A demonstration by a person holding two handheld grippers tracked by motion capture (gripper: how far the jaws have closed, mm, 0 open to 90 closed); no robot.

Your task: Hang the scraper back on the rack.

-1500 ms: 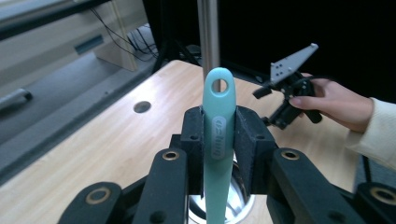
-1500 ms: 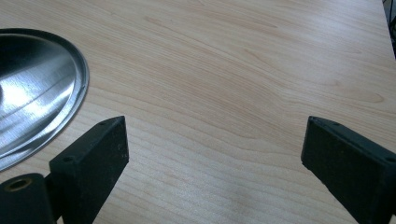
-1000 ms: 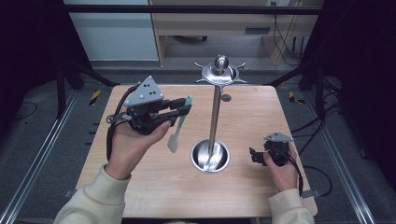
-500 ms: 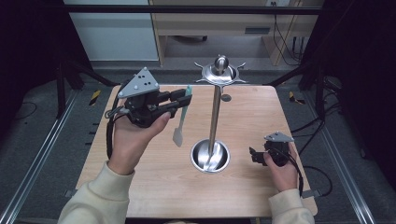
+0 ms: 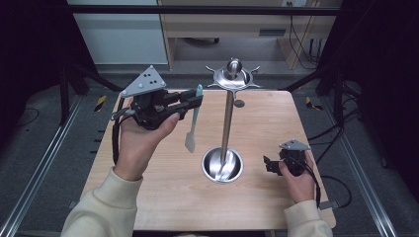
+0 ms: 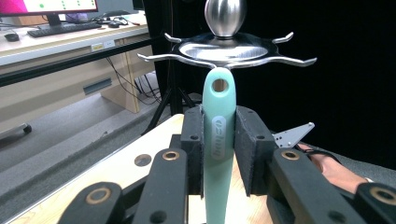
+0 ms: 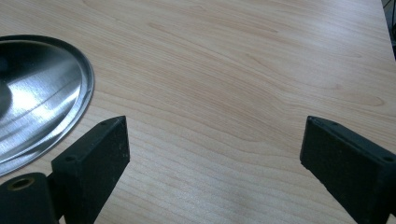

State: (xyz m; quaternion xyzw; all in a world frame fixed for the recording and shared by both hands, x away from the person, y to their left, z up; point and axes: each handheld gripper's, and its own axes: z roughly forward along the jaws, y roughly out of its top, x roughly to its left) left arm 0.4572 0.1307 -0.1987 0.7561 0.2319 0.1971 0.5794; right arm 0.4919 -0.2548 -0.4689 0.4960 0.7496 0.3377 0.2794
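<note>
My left gripper [image 5: 195, 102] is shut on the mint-green handle of a spatula [image 5: 192, 132], held above the table's left half. The white blade hangs down and the handle's end, with its hole, points up. In the left gripper view the spatula [image 6: 218, 140] stands upright between the pads [image 6: 194, 140], just in front of the hooked top disc [image 6: 224, 50] of a steel utensil stand [image 5: 227, 123]. My right gripper [image 5: 269, 164] rests low on the table at the right, jaws open and empty [image 7: 215, 154], beside the stand's round base dish [image 5: 222, 167].
The wooden table [image 5: 148, 197] carries the stand at its middle. The base dish's rim [image 7: 70, 107] lies just left of my right jaws. A black frame and rails run round the table. Desks and cables lie beyond the far edge.
My left hand has lifted a little and rolled, so the spatula now hangs more upright with its handle end nearer the stand's top. The right hand has stayed put.
</note>
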